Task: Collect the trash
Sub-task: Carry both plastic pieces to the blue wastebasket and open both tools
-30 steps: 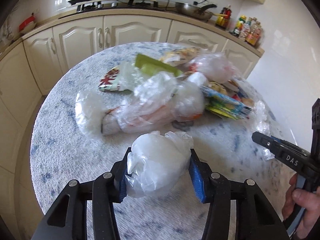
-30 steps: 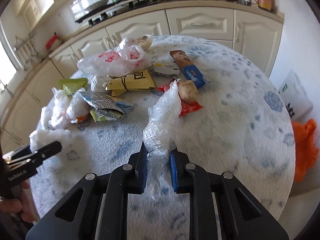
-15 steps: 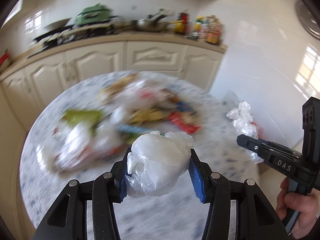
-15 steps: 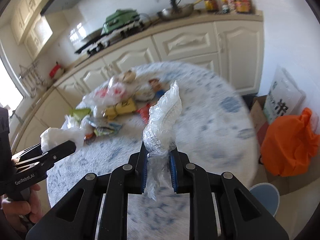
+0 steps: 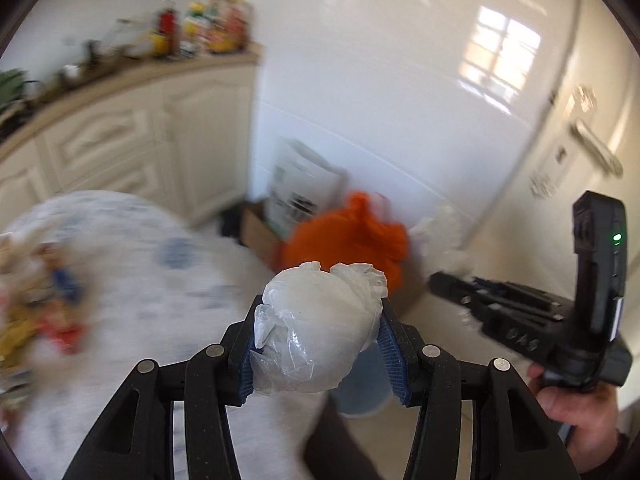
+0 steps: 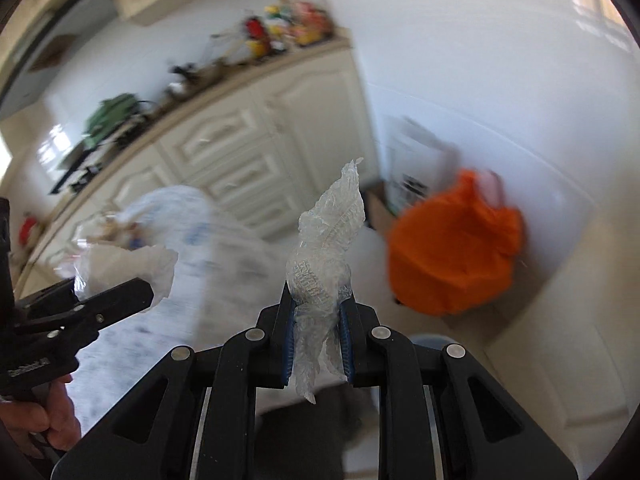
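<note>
2 grippers each carry a piece of trash. Nearest, the left gripper (image 5: pixel 318 344) has its jaws partly spread, blue pads pressed on both sides of a balled white plastic bag (image 5: pixel 316 328). The right gripper (image 6: pixel 318 338) has its jaws nearly together, pinching a crumpled strip of clear plastic wrap (image 6: pixel 328 248) that stands up from them. Left of and behind both lies the blurred round tabletop (image 5: pixel 168 292) with scattered wrappers (image 5: pixel 40 312). Farther off, an orange bag (image 6: pixel 452 252) sits on the floor by a white wall.
</note>
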A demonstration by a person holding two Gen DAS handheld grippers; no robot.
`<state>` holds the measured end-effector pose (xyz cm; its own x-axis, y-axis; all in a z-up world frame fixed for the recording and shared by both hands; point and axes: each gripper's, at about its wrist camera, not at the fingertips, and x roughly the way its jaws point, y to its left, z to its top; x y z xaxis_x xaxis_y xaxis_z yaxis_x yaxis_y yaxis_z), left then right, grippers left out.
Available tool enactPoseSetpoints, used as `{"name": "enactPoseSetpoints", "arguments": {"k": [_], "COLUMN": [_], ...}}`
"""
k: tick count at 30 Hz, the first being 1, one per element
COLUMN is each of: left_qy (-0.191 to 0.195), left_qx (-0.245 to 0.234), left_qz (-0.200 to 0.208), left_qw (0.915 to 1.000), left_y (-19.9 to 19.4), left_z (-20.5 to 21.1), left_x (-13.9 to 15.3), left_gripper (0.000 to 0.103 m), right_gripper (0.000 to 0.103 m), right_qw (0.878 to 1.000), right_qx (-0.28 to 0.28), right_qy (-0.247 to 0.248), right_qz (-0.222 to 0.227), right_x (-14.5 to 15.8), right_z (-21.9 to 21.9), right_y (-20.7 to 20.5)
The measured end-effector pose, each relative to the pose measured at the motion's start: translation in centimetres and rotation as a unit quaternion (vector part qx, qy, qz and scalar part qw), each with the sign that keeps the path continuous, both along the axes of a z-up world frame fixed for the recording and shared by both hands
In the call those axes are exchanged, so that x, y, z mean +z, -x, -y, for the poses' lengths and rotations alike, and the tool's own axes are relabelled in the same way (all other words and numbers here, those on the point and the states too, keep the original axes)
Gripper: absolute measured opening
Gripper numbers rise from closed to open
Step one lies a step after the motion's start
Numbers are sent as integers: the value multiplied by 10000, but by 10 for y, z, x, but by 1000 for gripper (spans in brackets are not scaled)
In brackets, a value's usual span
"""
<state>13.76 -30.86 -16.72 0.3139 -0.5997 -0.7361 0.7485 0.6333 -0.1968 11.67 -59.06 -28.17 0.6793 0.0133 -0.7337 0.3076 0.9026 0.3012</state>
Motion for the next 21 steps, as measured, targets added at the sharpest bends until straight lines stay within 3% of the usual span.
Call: {"name": "enactPoseSetpoints", "arguments": {"k": [7,11,14,15,16,19,21], "left_qy": [-629,-948,-1223,-1364,-1528,-1722,-1763], "left_qx": [-636,-816,-962,-991,-1018,-956,-888], "left_qz": [-611,-950,-1123,-1124,-1181,-1205,-1123], "left_qw": [9941,9876,9814,9792,9759,9730,9739], "left_y": [-29,-54,-60,-62,-65,-72,-75], "left_z": [115,157,187,202,215,236,243], "left_x": [-77,-126,-160,-170,-182,-201,-202], "left_gripper": [48,49,51,57,68,77,84], "right_gripper": [18,18,22,23,28,75,78], "right_qw": [9952,9893,9821,9797,9775,9709,9694], "right_qx": [-556,-800,-985,-1024,-1088,-1399,-1490], "right_qy": [-456,-761,-970,-1036,-1105,-1163,-1237], "right_qz": [-660,-955,-1282,-1377,-1431,-1557,-1507], "right_x": [-74,-116,-151,-160,-168,-181,-182], "right_z": [53,78,94,98,101,108,111], "right_y": [20,23,23,24,26,37,45]}}
